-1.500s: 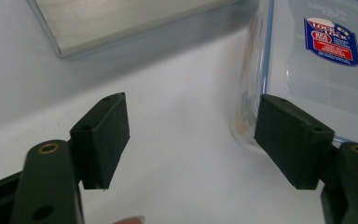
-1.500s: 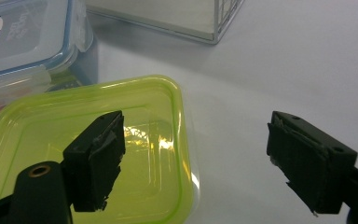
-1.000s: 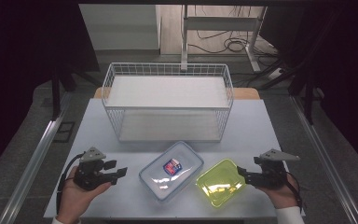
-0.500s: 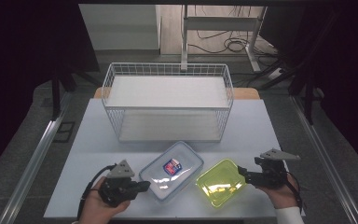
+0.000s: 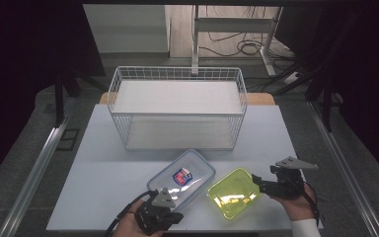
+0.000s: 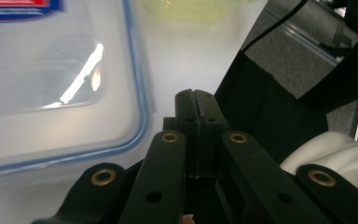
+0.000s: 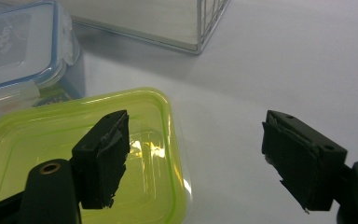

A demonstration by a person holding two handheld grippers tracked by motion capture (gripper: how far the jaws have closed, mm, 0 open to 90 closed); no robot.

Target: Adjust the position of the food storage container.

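The left gripper (image 6: 196,100) has its jaws pressed together on nothing, just beside the near corner of the clear blue-rimmed container (image 5: 182,177). The right gripper (image 7: 193,154) is spread wide over the yellow-green container (image 5: 234,192), apparently without contact. Both containers sit before the wire basket (image 5: 177,106).

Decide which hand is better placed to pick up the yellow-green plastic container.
Right. Its claw is open at the yellow-green plastic container, one jaw over its rim. The left claw is shut, empty, beside the clear blue-rimmed lidded box.
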